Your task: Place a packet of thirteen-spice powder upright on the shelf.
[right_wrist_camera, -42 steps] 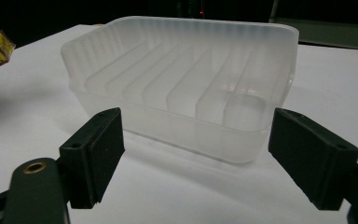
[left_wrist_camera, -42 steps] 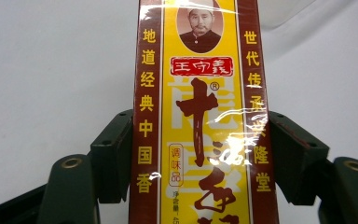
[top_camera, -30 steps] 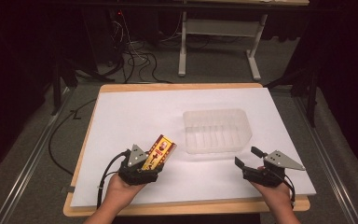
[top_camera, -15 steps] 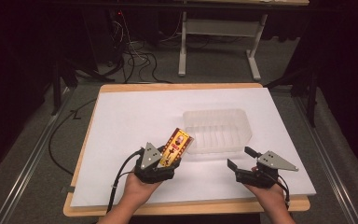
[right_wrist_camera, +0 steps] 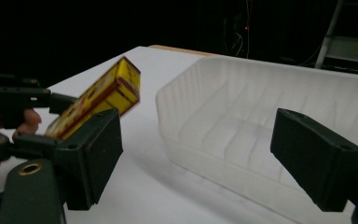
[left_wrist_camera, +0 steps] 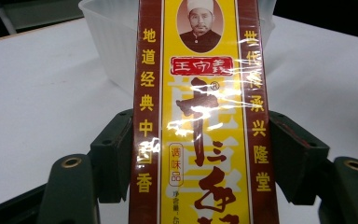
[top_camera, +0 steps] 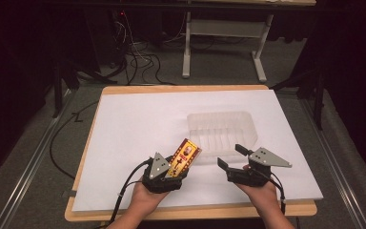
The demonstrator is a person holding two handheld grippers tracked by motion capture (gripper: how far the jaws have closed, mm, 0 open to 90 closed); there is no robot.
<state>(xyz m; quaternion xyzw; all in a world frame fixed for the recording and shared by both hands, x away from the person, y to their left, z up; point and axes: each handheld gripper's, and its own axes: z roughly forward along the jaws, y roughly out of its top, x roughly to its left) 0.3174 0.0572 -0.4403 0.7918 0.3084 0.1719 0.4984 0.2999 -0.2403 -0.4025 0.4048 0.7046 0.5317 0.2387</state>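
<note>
A long yellow and dark-red seasoning box (top_camera: 186, 155) with Chinese print is held in my left gripper (top_camera: 176, 168), which is shut on its lower part. The box slants up and to the right, its top end close to the near-left corner of a clear ribbed plastic tray (top_camera: 221, 115). In the left gripper view the box (left_wrist_camera: 200, 93) stands between both jaws, with the tray (left_wrist_camera: 112, 42) behind it. My right gripper (top_camera: 231, 157) is open with nothing in it, just in front of the tray. In the right gripper view the tray (right_wrist_camera: 242, 121) lies ahead and the box (right_wrist_camera: 102, 100) is at the left.
A white sheet (top_camera: 138, 124) covers the wooden tabletop (top_camera: 190, 211). Beyond the far edge are cables (top_camera: 138, 62) on the floor and a white desk frame (top_camera: 219, 33). Dark surroundings flank both sides.
My left gripper has carried the box to the right and forward, closer to the tray. My right gripper has shifted left along the tray's front.
</note>
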